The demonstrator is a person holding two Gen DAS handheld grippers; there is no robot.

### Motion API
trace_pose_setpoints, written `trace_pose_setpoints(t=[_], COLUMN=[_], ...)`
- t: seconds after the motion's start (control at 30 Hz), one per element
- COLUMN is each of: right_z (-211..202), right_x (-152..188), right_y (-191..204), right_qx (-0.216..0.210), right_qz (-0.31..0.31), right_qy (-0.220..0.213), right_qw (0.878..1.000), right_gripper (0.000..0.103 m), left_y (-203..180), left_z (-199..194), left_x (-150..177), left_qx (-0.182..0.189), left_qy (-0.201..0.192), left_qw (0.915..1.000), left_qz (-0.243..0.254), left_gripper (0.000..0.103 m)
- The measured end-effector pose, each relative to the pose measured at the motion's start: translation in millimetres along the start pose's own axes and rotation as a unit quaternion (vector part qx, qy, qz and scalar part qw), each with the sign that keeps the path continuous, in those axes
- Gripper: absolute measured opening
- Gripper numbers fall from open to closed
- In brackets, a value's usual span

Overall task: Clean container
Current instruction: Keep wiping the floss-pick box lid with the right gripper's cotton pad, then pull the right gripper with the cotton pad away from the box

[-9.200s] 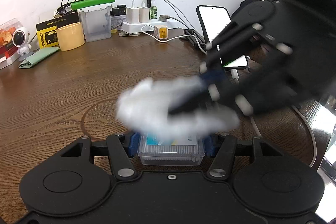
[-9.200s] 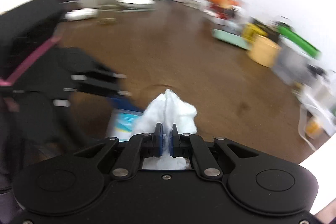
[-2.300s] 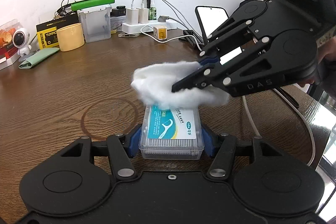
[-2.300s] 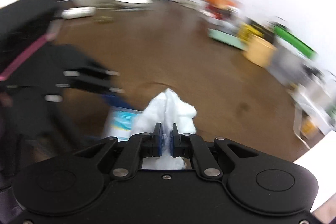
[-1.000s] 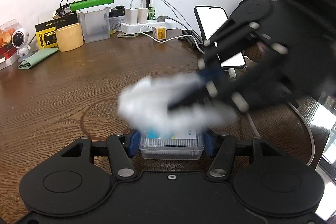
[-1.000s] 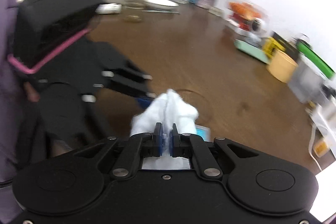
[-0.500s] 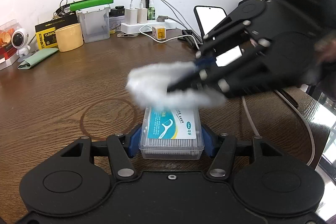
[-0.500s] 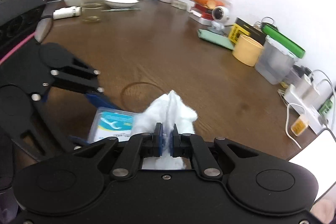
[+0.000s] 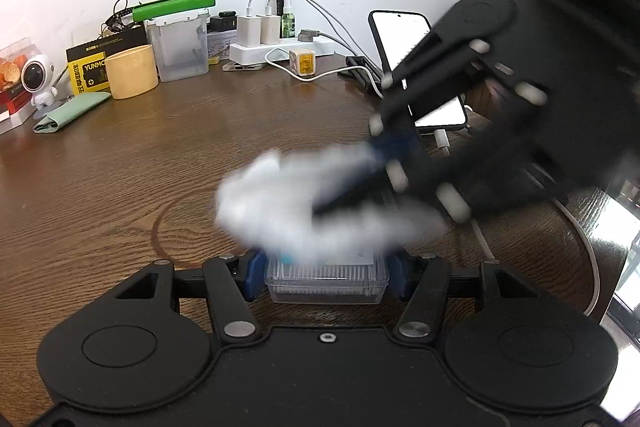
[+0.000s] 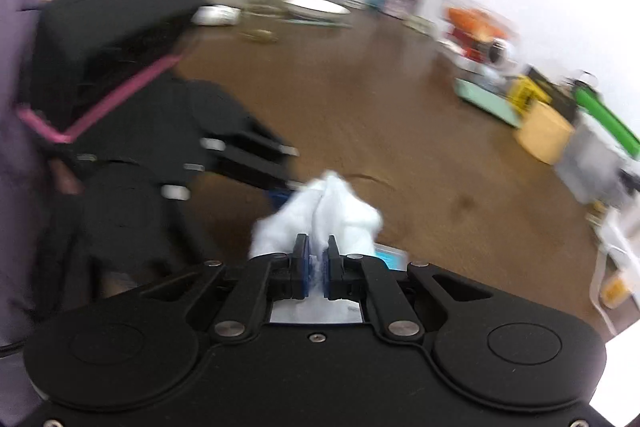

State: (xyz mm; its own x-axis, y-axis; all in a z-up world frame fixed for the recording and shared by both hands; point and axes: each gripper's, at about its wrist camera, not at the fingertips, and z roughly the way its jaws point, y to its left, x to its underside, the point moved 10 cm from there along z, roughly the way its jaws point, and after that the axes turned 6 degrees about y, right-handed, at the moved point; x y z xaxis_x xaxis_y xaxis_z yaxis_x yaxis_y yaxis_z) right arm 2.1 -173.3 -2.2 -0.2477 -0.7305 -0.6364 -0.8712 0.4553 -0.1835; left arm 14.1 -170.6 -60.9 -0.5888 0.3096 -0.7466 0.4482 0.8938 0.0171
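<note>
Wiping one container [image 9: 326, 277] (two claws), one cloth [image 9: 288, 211]

Two claws [image 9: 326, 277] [image 10: 316, 267], one container [image 9: 326, 281], one cloth [image 10: 320, 215] (white).

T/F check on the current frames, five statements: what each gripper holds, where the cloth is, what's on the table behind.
1. The left gripper clamps a clear plastic floss-pick box. True.
2. The right gripper is open and empty. False: it is shut on a white fluffy cloth.
3. The cloth is over the box's lid. True.
4. The yellow cup lies tipped over. False: it stands upright.
5. The smartphone screen is dark. False: it is lit white.
</note>
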Motion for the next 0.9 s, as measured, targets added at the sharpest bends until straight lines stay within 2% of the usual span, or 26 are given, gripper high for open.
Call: trace_pose_setpoints(t=[0.07,0.13,0.23,0.27,0.3,0.37,0.4,0.43,0.5,0.53,0.6,0.63,0.7,0.73,0.8,0.83,0.9], right_z=[4,2,-3,-4,-3,4,4,2,0,1,8,12,11,10,18,25,46], right_x=[6,6,-2,-1,2,10,12,12,2,-2,-4,-3,-1,-2,-10,-17,-30], right_y=[-22,-14,30,33,24,-7,-15,-12,15,24,6,-13,-50,-65,-81,-85,-100], right_qx=[0.05,0.048,-0.037,-0.035,-0.019,0.04,0.053,0.043,-0.02,-0.034,0.015,0.053,0.12,0.143,0.145,0.138,0.147], right_qz=[0.02,0.009,-0.034,-0.037,-0.025,0.017,0.031,0.033,0.008,-0.003,0.02,0.049,0.14,0.196,0.288,0.319,0.363], right_qy=[0.016,0.017,-0.007,-0.008,-0.006,0.007,0.012,0.01,-0.006,-0.011,-0.006,0.0,-0.008,-0.019,-0.047,-0.061,-0.062], right_qw=[0.998,0.999,0.999,0.999,0.999,0.999,0.998,0.998,1.0,0.999,1.0,0.997,0.983,0.97,0.946,0.935,0.918], right_gripper=[0.006,0.006,0.006,0.006,0.006,0.007,0.006,0.006,0.006,0.005,0.006,0.006,0.005,0.005,0.005,0.005,0.006], left_y=[0,0,0,0,0,0,0,0,2,6,25,40,82,103,142,159,188], left_z=[0,0,-1,-1,-1,-2,-2,-2,-3,-3,-6,-7,-6,-1,11,16,32], left_x=[0,0,1,1,1,1,1,1,2,2,2,1,-4,-9,-20,-25,-38], left_qx=[0.0,0.0,0.001,0.001,0.001,0.001,0.002,0.002,0.0,-0.006,-0.023,-0.035,-0.068,-0.088,-0.132,-0.151,-0.177], left_qy=[0.0,0.0,0.0,0.0,0.0,-0.001,-0.001,0.0,0.002,0.005,0.022,0.032,0.043,0.044,0.045,0.045,0.05], left_qw=[1.0,1.0,1.0,1.0,1.0,1.0,1.0,1.0,1.0,0.9999,0.9986,0.9965,0.9881,0.9841,0.9747,0.9703,0.9648], left_qz=[0.001,0.0,0.0,-0.001,-0.001,-0.001,-0.002,-0.003,-0.007,-0.01,-0.041,-0.069,-0.132,-0.148,-0.175,-0.184,-0.188], left_gripper=[0.057,0.057,0.057,0.057,0.057,0.057,0.057,0.057,0.057,0.057,0.057,0.057,0.057,0.057,0.057,0.057,0.057])
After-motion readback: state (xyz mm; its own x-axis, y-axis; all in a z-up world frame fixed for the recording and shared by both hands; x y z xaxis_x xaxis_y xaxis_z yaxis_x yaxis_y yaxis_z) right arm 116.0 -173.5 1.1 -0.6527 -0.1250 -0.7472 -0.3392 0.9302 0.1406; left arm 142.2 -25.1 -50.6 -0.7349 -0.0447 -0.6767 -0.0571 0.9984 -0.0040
